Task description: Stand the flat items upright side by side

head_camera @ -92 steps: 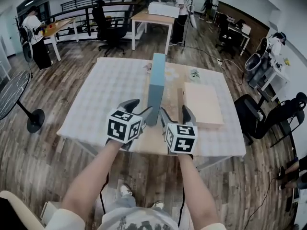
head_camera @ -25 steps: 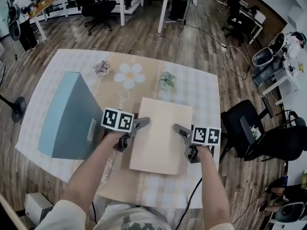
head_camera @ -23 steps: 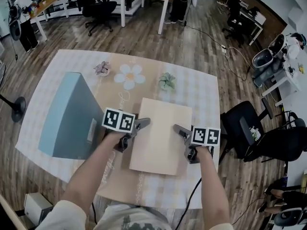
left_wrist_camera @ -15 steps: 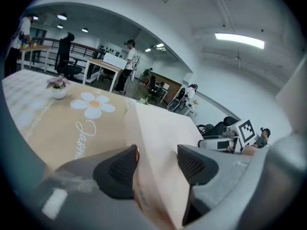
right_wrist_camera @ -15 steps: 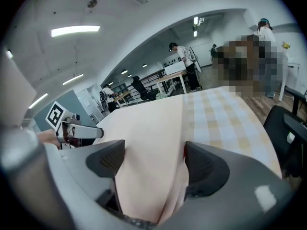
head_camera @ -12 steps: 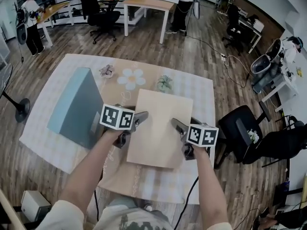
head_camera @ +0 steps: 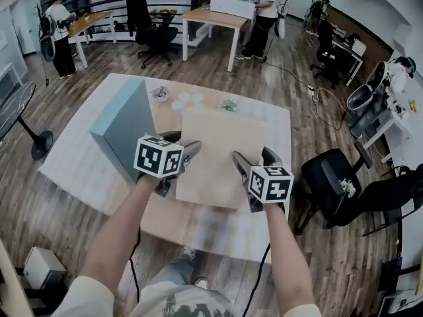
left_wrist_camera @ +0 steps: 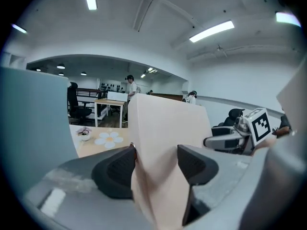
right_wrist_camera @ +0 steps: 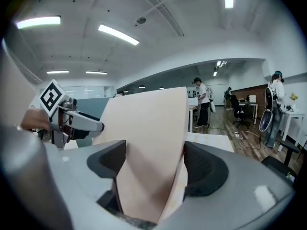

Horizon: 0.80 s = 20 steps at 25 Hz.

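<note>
Clamping the tan board (head_camera: 218,152) by its side edges, the left gripper (head_camera: 184,149) and right gripper (head_camera: 251,157) hold it tilted above the checked tablecloth (head_camera: 73,160), hiding the middle of the cloth. The right's wide-set jaws have just been closing. A blue box (head_camera: 125,131) stands upright just left. Desks (head_camera: 215,17) and people (head_camera: 268,8) lie beyond.

Pretty tight on my left side: the upright blue box (head_camera: 122,134) stands just beside my left gripper (head_camera: 188,152), with only a thin gap to the tilted beige board (head_camera: 215,154). Little plant pots (head_camera: 159,92) crowd the far edge. Right of the board, the tablecloth (head_camera: 281,134) is open.
</note>
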Available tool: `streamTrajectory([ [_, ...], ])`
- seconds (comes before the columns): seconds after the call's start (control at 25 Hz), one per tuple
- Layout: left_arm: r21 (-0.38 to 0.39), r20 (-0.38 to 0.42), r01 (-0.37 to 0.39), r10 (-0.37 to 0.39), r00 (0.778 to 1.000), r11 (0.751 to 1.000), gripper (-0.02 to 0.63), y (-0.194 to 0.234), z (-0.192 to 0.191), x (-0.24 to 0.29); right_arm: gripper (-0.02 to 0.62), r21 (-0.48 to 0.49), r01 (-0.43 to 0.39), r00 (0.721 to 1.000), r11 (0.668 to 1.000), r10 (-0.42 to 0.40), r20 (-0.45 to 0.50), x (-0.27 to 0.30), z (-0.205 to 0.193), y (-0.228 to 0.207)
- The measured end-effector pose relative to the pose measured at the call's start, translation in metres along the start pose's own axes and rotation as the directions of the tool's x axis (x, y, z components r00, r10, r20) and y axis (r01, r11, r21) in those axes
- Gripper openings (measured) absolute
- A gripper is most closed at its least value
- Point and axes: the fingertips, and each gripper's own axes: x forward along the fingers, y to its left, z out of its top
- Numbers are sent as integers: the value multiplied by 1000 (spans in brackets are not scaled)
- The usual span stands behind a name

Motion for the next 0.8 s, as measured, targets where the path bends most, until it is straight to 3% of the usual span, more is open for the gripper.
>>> streamTrajectory([
  [0.28, 59, 44, -85, 82, 996, 995, 281, -35, -13, -53, 357, -78, -6, 999, 997, 9, 37, -53, -3, 27],
  [0.8, 58, 55, -200, 197, 979, 978, 284, -74, -50, -106, 344, -129, -85, 993, 988, 95, 74, -112, -20, 57],
])
